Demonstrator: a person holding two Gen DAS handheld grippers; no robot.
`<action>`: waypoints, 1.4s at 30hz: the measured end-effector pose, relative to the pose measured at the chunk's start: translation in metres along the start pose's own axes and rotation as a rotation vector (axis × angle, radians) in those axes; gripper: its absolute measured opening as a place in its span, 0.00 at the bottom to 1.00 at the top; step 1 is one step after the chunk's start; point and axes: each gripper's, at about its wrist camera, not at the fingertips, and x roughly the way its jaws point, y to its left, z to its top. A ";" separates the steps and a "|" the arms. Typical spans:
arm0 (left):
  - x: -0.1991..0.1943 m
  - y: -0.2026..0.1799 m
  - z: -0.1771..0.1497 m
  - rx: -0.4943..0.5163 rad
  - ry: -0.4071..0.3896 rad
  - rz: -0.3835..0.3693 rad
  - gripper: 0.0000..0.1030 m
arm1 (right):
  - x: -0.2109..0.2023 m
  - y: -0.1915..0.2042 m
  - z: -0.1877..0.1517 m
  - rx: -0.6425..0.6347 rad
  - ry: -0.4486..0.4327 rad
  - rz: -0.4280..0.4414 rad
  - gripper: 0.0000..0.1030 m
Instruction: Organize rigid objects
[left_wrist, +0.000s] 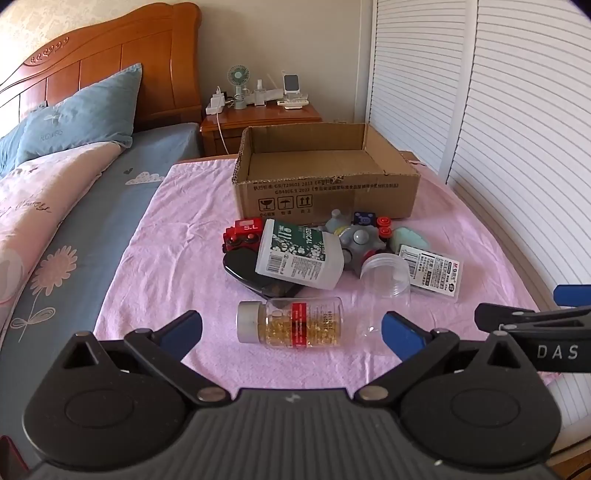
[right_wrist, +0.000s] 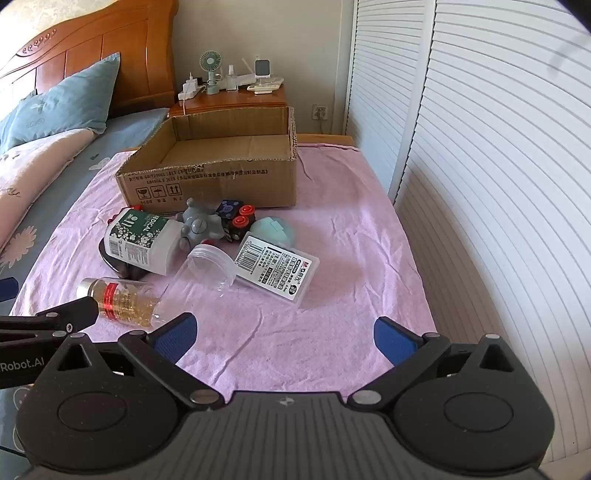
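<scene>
Left wrist view: left hand-held gripper (left_wrist: 291, 330) released, jaws spread wide, nothing held; it hovers low over the pink cloth (left_wrist: 155, 266), lined up on the capsule bottle (left_wrist: 291, 323) lying on its side nearest the fingers. Bottle is clear hard plastic, cylindrical, silver cap, red band, gold capsules inside. Behind it: white medical bottle (left_wrist: 299, 254) leaning on a glossy black case (left_wrist: 245, 271), red toy train (left_wrist: 243, 234), grey toy figure (left_wrist: 354, 236), open clear jar (left_wrist: 386, 277). Cardboard box (left_wrist: 325, 184) stands behind the pile, open and apparently empty. Risk, judged: smooth round bottle could roll or squirt out of the pads if pinched off-centre; wrinkled cloth could snag a fingertip. Right wrist view: right hand-held gripper (right_wrist: 282, 338) also released and empty, over bare cloth, well apart from the pile. Flat labelled plastic case (right_wrist: 275, 271) touches the jar; thin and hard-edged, likely awkward to pinch. Grippers close together, so collision is possible.
</scene>
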 end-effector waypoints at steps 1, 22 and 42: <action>0.000 0.000 0.000 0.000 0.000 0.001 1.00 | 0.000 0.000 0.001 0.000 0.000 -0.001 1.00; -0.001 0.001 0.002 -0.002 -0.001 -0.004 1.00 | 0.000 0.002 0.001 -0.006 -0.004 -0.006 1.00; -0.002 -0.001 0.004 -0.005 -0.005 -0.006 1.00 | 0.000 0.002 0.002 -0.008 -0.005 -0.009 1.00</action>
